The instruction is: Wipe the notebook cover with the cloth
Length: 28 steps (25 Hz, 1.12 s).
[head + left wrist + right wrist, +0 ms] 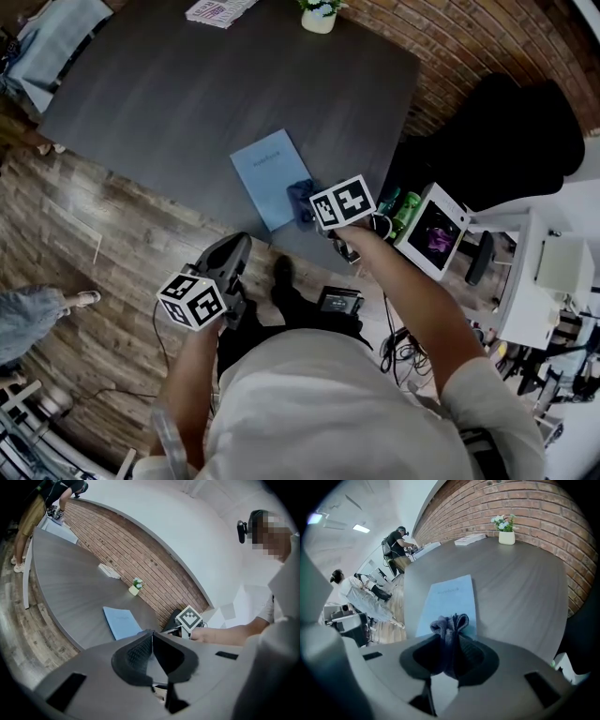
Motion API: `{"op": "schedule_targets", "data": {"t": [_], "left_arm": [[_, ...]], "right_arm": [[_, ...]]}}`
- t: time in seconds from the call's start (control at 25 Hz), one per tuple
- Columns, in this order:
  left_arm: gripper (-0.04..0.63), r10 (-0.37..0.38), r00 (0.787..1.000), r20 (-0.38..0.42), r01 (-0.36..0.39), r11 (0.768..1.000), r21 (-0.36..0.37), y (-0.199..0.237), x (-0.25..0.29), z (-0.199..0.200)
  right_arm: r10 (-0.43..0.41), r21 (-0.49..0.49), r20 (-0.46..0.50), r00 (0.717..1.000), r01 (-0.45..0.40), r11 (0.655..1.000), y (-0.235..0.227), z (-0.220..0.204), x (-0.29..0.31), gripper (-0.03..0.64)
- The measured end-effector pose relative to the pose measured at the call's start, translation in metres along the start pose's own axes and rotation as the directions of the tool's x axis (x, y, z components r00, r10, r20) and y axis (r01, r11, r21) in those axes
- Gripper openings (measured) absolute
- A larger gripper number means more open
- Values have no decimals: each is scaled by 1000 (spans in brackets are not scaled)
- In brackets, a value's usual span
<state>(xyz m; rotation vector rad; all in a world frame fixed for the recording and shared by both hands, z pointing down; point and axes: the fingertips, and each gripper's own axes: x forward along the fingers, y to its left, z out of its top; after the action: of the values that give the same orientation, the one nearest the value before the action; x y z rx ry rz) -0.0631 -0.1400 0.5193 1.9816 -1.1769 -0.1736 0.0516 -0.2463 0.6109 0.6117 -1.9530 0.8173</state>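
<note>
A light blue notebook (pixel 270 176) lies closed near the front edge of the dark table (pixel 187 94); it also shows as the blue notebook (pixel 451 603) and notebook (pixel 120 621). My right gripper (pixel 307 202) is shut on a dark blue cloth (pixel 449 627), bunched between its jaws and hanging at the notebook's near right corner, where the cloth (pixel 302 197) shows in the head view. My left gripper (pixel 234 255) hovers off the table over the floor, jaws shut with nothing between them (pixel 151 641).
A small white pot with flowers (pixel 506 532) and a printed booklet (pixel 469 539) stand at the table's far side by the brick wall (pixel 520 508). Black chair (pixel 506 131) and cluttered white equipment (pixel 553 272) lie to the right. People stand in the background.
</note>
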Motion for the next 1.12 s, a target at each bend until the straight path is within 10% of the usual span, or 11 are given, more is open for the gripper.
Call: {"op": "schedule_targets", "data": {"t": [1.12], "left_arm": [[9, 31, 993, 118, -34, 999, 27, -37, -40, -23]], "right_arm": [[-229, -360, 38, 973, 227, 905, -32, 19, -59, 106]]}}
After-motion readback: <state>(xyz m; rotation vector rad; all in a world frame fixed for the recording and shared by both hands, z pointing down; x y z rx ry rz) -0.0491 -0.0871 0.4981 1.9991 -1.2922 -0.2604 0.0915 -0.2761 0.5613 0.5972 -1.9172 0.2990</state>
